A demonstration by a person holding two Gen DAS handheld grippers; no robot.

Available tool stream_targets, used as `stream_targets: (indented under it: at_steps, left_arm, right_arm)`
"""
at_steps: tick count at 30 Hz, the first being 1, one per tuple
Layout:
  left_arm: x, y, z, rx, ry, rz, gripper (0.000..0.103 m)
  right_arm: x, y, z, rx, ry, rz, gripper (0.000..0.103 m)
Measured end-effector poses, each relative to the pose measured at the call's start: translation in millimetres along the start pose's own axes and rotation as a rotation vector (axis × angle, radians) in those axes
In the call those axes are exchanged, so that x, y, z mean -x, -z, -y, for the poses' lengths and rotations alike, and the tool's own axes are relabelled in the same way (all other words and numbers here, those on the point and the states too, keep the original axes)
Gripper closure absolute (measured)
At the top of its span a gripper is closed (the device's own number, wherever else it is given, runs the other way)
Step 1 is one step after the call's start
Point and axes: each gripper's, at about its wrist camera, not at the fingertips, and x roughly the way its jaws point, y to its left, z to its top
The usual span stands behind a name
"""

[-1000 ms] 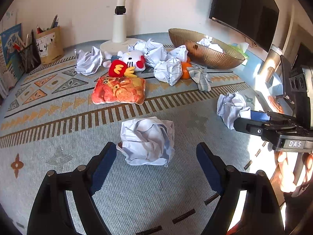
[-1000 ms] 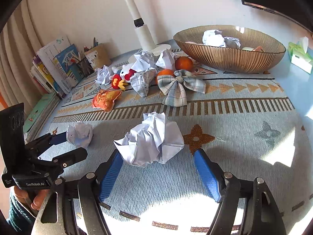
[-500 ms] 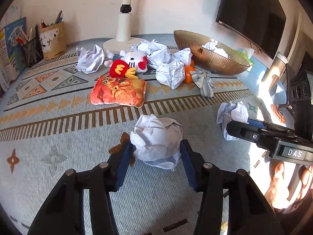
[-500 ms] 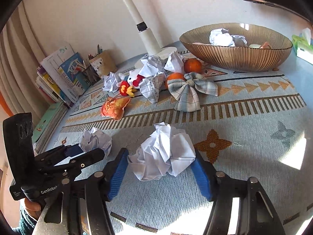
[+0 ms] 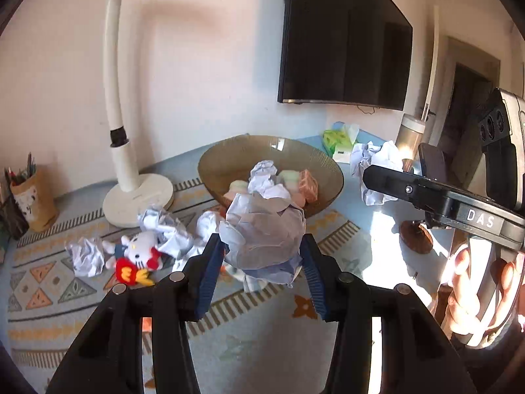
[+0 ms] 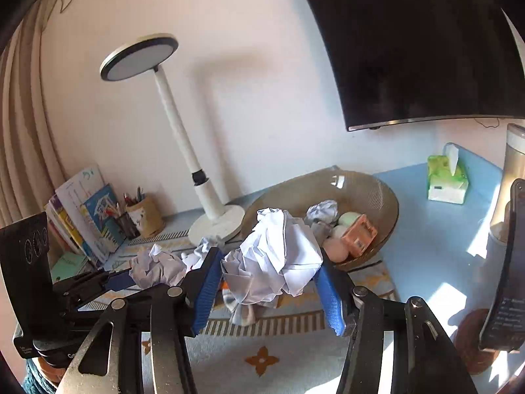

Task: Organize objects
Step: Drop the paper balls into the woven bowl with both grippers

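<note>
- Left gripper (image 5: 262,256): blue pads pinch a crumpled paper ball (image 5: 262,233) from both sides. The ball is clear of the patterned rug (image 5: 49,295), in front of the brown bowl (image 5: 229,161).
- Right gripper (image 6: 272,279): pads clamp a second crumpled paper wad (image 6: 279,256), likewise held off the rug, with the bowl just behind it.
- Jaw motion: both sets of jaws have just been closing, each with its paper between the pads.
- Bowl contents: one paper ball (image 6: 323,210), pale round items and an orange box (image 6: 359,234).
- Rug: loose paper balls (image 5: 85,256) lie beside a white plush toy (image 5: 137,252), near the lamp base (image 5: 137,197).
- Far corner: green tissue pack (image 6: 448,180) on the blue surface, well apart from the bowl.
- Person's hand (image 5: 479,289) grips the right tool's handle.
</note>
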Motion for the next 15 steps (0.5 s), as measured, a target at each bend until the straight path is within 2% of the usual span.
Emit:
stream_targets:
  at_steps: [3, 6, 9, 11, 12, 14, 15]
  left_arm:
    - [-39.6, -40.1, 0.0, 0.014, 0.018, 0.008, 0.058]
    - [-82.3, -69.0, -12.1, 0.054, 0.019, 0.002, 0.058]
    - [-127.4, -85.0, -30.3, 0.103, 0.011, -0.042, 0.058]
    - [-149.2, -90.1, -35.8, 0.102, 0.002, -0.058, 0.058]
    - [-156.9, -91.8, -36.6, 0.095, -0.004, -0.060, 0.058]
    - [-169.6, -95.0, -43.3, 0.124, -0.001, -0.064, 0.051]
    - [-173.9, -96.0, -47.1, 0.152, 0.013, -0.067, 0.042]
  right_arm:
    - [-20.0, -27.3, 26.1, -0.067, 0.040, 0.019, 0.049]
    - [-51.9, -48.0, 46.1, -0.133, 0.057, -0.008, 0.049]
    - [-85.9, -61.8, 58.0, -0.153, 0.074, -0.032, 0.049]
    - [-108.2, -67.9, 64.2, -0.158, 0.089, -0.052, 0.048]
    - [-118.2, -70.4, 67.2, -0.165, 0.087, -0.062, 0.046]
    - [-136.1, -73.6, 73.3, -0.173, 0.092, -0.086, 0.030]
    - [-141.1, -73.0, 75.7, -0.173, 0.098, -0.094, 0.030]
